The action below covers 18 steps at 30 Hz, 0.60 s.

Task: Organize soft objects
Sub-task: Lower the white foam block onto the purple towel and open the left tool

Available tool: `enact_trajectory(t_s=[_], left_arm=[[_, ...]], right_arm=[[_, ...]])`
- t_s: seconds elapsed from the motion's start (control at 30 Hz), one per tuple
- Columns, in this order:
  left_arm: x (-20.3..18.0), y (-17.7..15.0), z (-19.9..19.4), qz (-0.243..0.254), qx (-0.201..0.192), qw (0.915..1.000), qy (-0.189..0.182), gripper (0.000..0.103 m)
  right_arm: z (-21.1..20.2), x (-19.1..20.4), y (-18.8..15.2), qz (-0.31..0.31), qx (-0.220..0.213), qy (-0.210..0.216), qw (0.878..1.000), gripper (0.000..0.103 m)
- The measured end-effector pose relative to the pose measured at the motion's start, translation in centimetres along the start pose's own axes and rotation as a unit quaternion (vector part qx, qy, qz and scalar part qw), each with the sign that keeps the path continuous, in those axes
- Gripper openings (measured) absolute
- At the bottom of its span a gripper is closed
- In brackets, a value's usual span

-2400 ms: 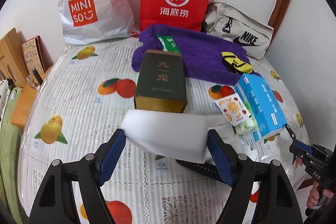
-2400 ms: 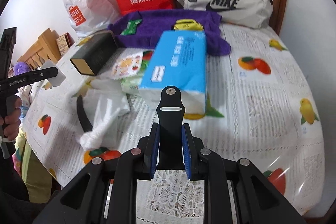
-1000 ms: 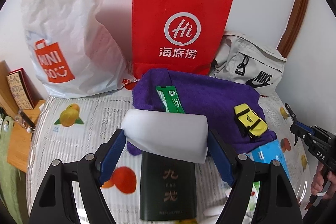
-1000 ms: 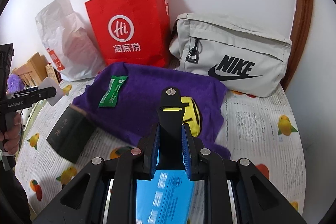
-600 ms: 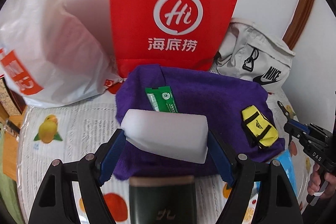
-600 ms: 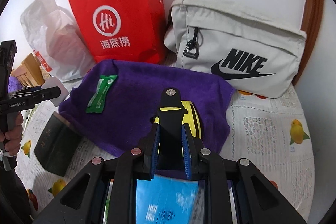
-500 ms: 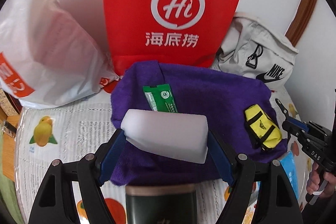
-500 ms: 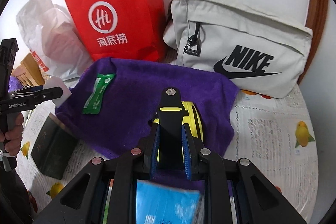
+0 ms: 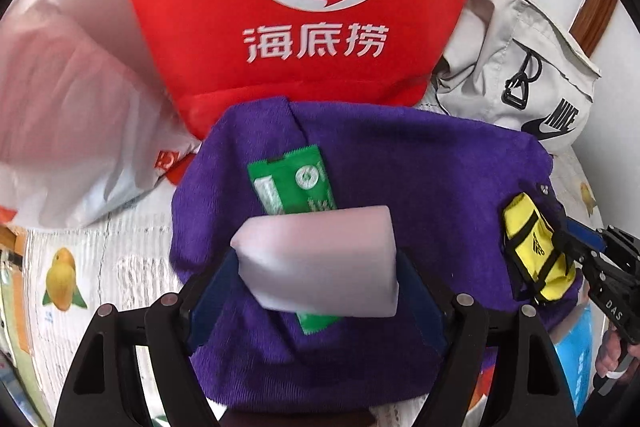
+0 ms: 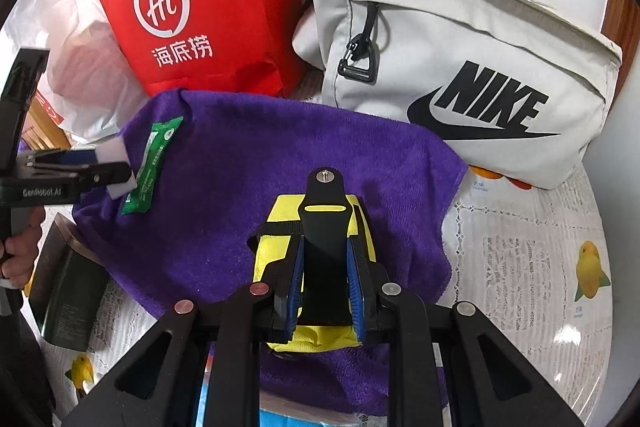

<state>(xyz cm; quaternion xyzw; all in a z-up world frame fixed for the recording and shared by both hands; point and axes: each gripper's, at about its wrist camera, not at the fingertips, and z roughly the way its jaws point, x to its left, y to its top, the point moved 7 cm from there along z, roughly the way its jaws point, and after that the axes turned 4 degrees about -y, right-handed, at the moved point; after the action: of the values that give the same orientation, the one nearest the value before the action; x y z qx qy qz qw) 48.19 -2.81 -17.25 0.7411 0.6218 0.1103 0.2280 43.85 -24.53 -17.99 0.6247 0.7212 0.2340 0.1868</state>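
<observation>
A purple towel point(image 9: 420, 179) lies spread on the table, with a green packet point(image 9: 292, 183) and a yellow pouch point(image 9: 536, 259) on it. My left gripper point(image 9: 316, 279) is shut on a white foam block point(image 9: 320, 259), which hangs just above the towel and covers part of the green packet. My right gripper point(image 10: 325, 267) is shut on a black strap point(image 10: 325, 211) that sticks up between its blue pads, directly over the yellow pouch point(image 10: 280, 223). In the right wrist view the left gripper point(image 10: 100, 163) with its block sits at the towel's point(image 10: 260, 155) left edge.
Behind the towel stand a red paper bag point(image 9: 304, 7), a white plastic bag point(image 9: 68, 115) and a grey Nike bag point(image 10: 460, 67). A dark green box point(image 10: 68, 295) lies left of the towel and a blue tissue pack point(image 9: 576, 355) at its near edge. Fruit-print tablecloth point(image 10: 520, 247) shows at the right.
Both grippers have moved forward and down over the purple towel, each keeping its hold. The dark box and blue pack have slid out toward the bottom of the views.
</observation>
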Motion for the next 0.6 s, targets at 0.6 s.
enact_trajectory(t_s=[0.6], left_arm=[[-0.1, 0.4, 0.6, -0.004, 0.0, 1.0, -0.003, 0.082]], right_arm=[[0.9, 0.0, -0.3, -0.009, 0.015, -0.002, 1.0, 0.028]])
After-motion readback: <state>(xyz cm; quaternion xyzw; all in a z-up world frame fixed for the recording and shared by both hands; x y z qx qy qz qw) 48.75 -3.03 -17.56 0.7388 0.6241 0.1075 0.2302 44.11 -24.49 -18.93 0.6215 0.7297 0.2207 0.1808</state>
